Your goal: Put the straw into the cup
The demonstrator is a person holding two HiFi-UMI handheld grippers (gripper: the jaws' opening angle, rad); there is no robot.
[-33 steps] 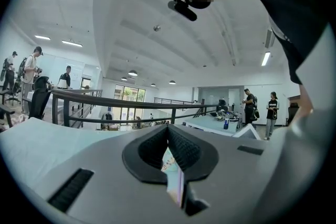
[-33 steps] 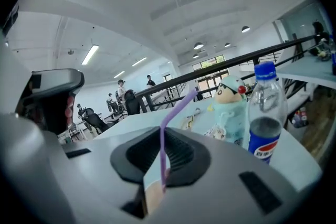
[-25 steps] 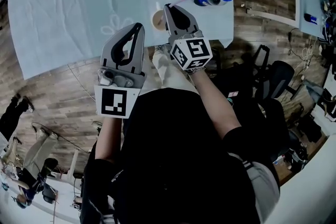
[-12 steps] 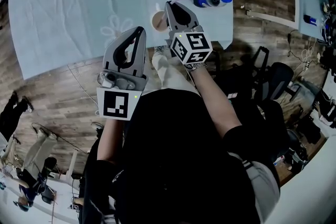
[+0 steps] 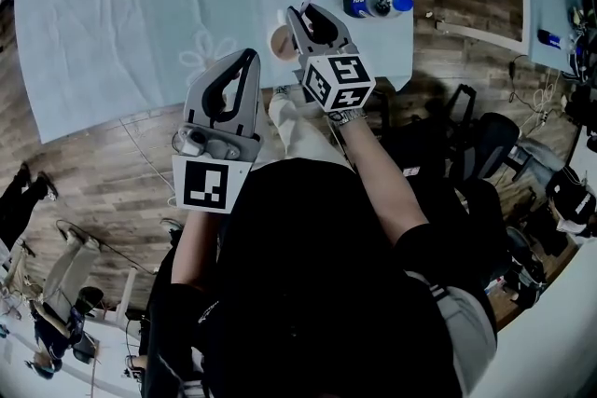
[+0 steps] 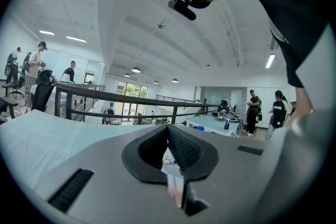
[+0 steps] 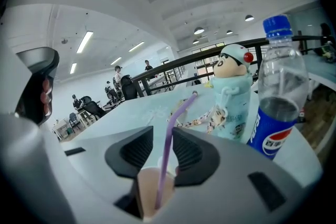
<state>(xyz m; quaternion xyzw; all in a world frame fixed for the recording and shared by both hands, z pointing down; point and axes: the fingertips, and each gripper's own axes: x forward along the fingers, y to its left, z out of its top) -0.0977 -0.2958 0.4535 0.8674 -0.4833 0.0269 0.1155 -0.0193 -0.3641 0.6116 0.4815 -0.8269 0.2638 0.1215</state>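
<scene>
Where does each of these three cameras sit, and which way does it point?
Head view: on the person's head, facing steeply down at the table; the black shirt, left gripper and right gripper show.
Left gripper view: on the left gripper, facing along its shut jaws across the room; the person's black shirt looms above.
Right gripper view: on the right gripper, facing along its opening jaws, the straw between them, standing in the cup.
Shared: head and right gripper views both show cup and bottle.
</scene>
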